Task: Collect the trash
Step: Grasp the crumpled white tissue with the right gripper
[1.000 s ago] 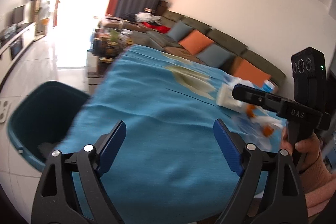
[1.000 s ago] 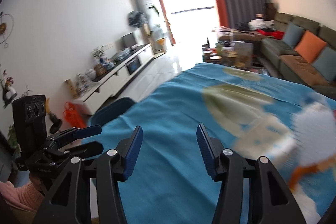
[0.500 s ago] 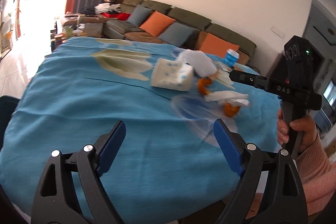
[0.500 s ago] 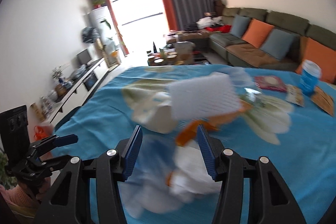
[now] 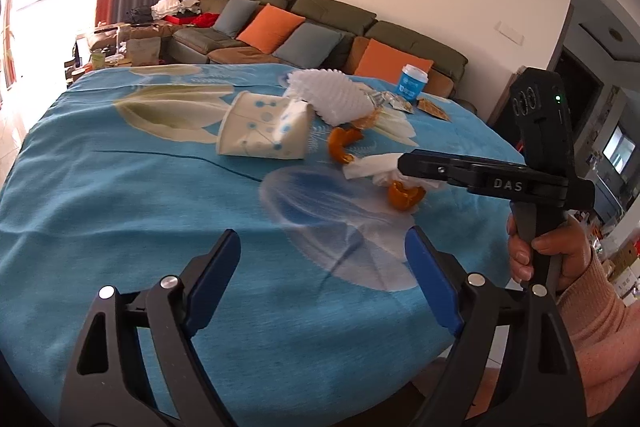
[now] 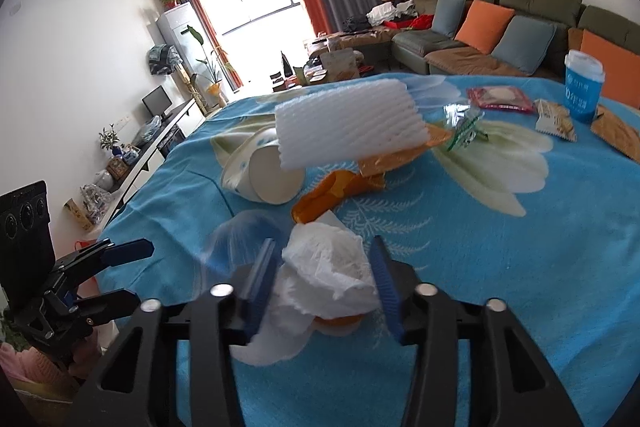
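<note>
Trash lies on a blue tablecloth (image 5: pixel 120 195): a crumpled white tissue (image 6: pixel 328 267), orange peels (image 6: pixel 332 195), a tipped paper cup (image 5: pixel 264 131), white foam netting (image 6: pixel 348 125) and several wrappers (image 6: pixel 500 95). My right gripper (image 6: pixel 322 283) is open with its jaws on either side of the tissue, low over the cloth; in the left wrist view it (image 5: pixel 404 161) hides part of the tissue (image 5: pixel 370 165). My left gripper (image 5: pixel 322 277) is open and empty above the near table edge.
A blue lidded cup (image 6: pixel 582 85) stands at the far right of the table. A faint clear plastic sheet (image 5: pixel 320 211) lies in front of the left gripper. A sofa (image 5: pixel 320 31) with cushions is behind the table; a TV counter (image 6: pixel 160 135) runs along the left wall.
Both grippers swung from the teal bin side toward the trash pile. The right gripper moved down so the tissue now sits between its open jaws.
</note>
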### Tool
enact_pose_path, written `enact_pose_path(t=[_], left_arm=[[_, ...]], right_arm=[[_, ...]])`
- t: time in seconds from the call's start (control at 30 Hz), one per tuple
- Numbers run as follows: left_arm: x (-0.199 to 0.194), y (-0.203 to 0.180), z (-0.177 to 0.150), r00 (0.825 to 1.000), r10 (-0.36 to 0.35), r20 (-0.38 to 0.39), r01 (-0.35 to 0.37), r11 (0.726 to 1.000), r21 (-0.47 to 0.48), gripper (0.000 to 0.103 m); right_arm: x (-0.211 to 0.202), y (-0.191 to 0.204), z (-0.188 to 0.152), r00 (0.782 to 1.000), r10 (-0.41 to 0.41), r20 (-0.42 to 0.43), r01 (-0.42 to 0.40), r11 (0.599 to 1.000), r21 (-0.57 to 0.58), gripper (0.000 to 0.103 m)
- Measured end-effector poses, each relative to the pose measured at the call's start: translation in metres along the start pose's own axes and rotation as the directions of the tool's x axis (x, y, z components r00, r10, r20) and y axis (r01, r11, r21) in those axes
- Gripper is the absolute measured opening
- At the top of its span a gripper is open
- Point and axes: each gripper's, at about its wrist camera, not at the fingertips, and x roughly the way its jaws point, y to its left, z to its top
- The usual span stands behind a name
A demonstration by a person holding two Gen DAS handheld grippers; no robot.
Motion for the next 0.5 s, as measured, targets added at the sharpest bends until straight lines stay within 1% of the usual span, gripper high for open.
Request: enact_pose_path(t=[0.07,0.17,0.27,0.37,0.5], left_arm=[[0.003,-0.003,0.001,1.000,-0.004,-0.009,0.004,1.000,0.009,0.082],[0.007,-0.007,0.002,1.000,-0.018,-0.023,0.019,1.000,0.023,0.081],[0.014,-0.016,0.006,0.998,-0.042,-0.040,0.044,0.998,0.045,0.079],[0.023,-0.024,0.008,0.996,-0.068,-0.062,0.071,0.996,0.060,0.073],[0.037,-0.037,0.010,0.990,-0.101,-0.098,0.109,0.991,0.080,0.068]], right_arm=[[0.000,-0.004,-0.002,1.000,0.014,-0.002,-0.014,1.000,0.012,0.020],[-0.004,-0.008,-0.004,1.000,0.026,0.014,-0.026,0.999,0.021,0.013],[-0.012,-0.011,-0.003,0.998,0.040,0.039,-0.042,0.998,0.036,0.011],[-0.023,-0.018,-0.001,0.996,0.057,0.072,-0.061,0.996,0.059,0.011],[-0.032,-0.025,0.000,0.993,0.063,0.104,-0.072,0.994,0.086,0.011]])
